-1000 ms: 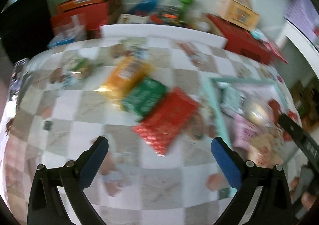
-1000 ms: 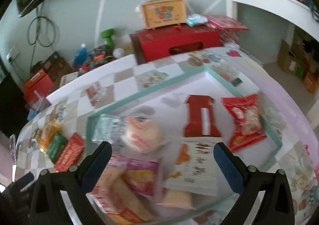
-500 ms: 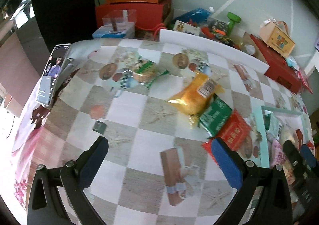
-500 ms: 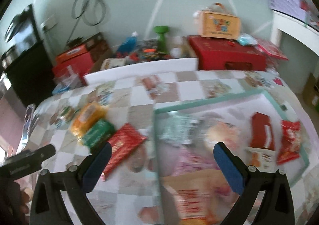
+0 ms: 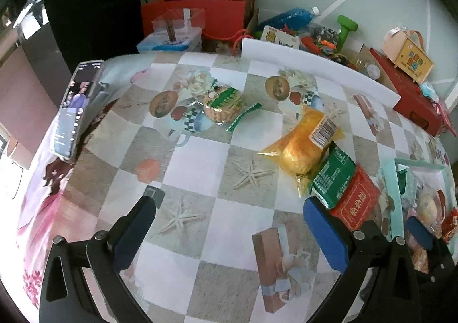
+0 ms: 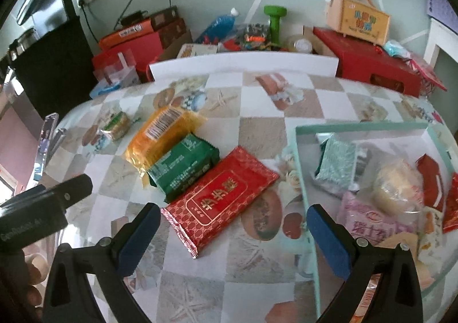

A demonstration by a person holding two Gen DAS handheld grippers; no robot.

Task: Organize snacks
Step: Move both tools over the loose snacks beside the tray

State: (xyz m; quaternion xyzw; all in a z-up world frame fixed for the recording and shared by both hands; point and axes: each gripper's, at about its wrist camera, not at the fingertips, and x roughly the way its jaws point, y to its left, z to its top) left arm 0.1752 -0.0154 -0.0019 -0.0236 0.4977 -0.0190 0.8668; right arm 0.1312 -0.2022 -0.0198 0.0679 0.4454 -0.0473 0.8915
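A red packet (image 6: 219, 201), a green packet (image 6: 183, 167) and a yellow bag (image 6: 160, 137) lie side by side on the checked tablecloth. They also show in the left wrist view: red (image 5: 356, 202), green (image 5: 333, 177), yellow (image 5: 303, 145). A clear cookie pack with a green label (image 5: 223, 104) lies farther left. A mint-rimmed tray (image 6: 303, 179) at the right holds several snacks. My right gripper (image 6: 229, 234) is open, hovering just before the red packet. My left gripper (image 5: 226, 225) is open and empty over the cloth.
A phone (image 5: 75, 105) leans on a stand at the table's left edge. Behind the table's white back edge (image 6: 243, 63) stand red boxes (image 6: 377, 65), a blue bottle (image 6: 219, 25), a green dumbbell (image 6: 274, 21) and a small carton (image 6: 357, 19).
Both grippers swung left away from the tray. The right one now faces the three loose packets; the left one came to look over the table's left half. Both stayed open.
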